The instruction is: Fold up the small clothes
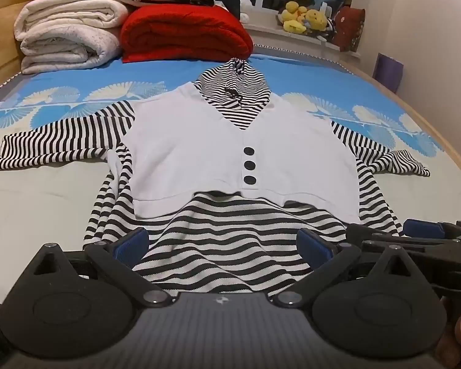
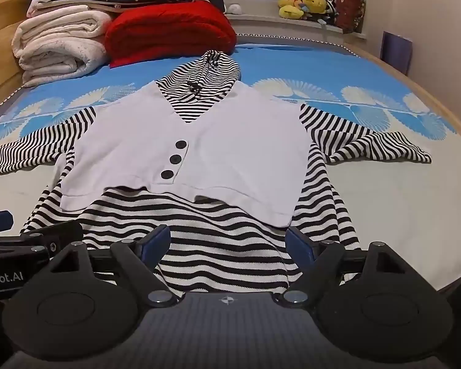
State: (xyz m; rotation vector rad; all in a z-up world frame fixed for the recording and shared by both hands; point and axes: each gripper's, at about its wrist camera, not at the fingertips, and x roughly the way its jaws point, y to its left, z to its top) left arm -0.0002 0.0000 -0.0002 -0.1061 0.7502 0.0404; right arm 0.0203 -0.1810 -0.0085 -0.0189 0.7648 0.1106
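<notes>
striped hooded top, spread flat, sleeves out

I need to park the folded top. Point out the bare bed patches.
Bare pale sheet lies left of the striped top, below its left sleeve; another patch lies right, under the right sleeve. Crowded: folded blankets and red quilt behind.

Striped knit hoodie with smooth matt white front panel and glossy black buttons; behind the hoodie lay a quilted red blanket and wooden headboard.
</notes>
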